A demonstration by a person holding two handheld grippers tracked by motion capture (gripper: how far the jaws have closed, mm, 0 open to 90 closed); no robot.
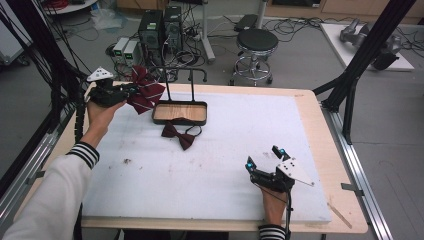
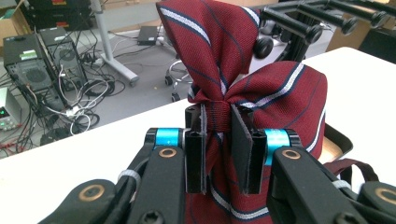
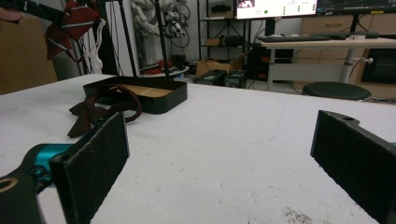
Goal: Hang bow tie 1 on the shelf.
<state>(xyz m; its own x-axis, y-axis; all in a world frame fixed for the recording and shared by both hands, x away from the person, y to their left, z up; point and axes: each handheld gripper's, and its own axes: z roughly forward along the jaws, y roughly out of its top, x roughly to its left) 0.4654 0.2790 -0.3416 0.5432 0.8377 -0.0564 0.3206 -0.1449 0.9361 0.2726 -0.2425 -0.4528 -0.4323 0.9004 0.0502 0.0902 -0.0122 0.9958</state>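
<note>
A striped bow tie [image 1: 145,91] is held in the air by the left gripper [image 1: 116,91] at the far left corner of the table [image 1: 310,130], just left of the black stand [image 1: 180,112]. In the left gripper view the jaws are closed tight on the knot at the middle of the striped bow tie [image 2: 261,93], so both wings fan out free and uncreased; gripping at the knot likely keeps the shape intact for hanging or placing. The stand has a wooden-floored tray and two upright hooked rods, probably meant for hanging ties. A plain dark bow tie [image 1: 178,134] with its strap lies flat on the table, touching the front edge of the tray, not yet picked up.

The right gripper [image 1: 264,165] is rested low on the near right of the table, jaws spread wide with nothing between them, kept well apart from the stand, seemingly parked out of the way.
</note>
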